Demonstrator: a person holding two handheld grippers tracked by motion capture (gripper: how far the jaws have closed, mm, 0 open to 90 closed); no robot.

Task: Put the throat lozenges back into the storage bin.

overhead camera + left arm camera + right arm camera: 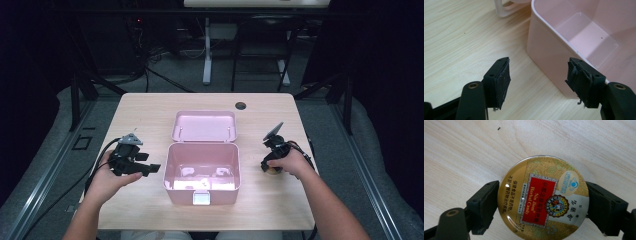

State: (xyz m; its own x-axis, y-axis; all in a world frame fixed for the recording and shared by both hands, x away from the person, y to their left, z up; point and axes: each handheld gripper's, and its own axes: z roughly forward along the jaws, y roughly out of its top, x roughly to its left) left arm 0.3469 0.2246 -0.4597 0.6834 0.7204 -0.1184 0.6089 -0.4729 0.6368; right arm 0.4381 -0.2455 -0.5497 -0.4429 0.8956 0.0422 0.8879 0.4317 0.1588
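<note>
Wooden table [150,115] held open pink box [202,192] | your right gripper [541,202] pinched round candy tin [543,197] lying right of it | left gripper [537,80] gaped empty | step: grasping; next likely lift, carry boxward.

Open pink box [202,172] sits between left tool [152,168] and right tool [266,165].

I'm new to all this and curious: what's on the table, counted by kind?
Pink box with open lid: 1
Round candy tin between the right gripper's fingers: 1
Hand-held grippers, counting the left gripper: 2
Total: 4
</note>
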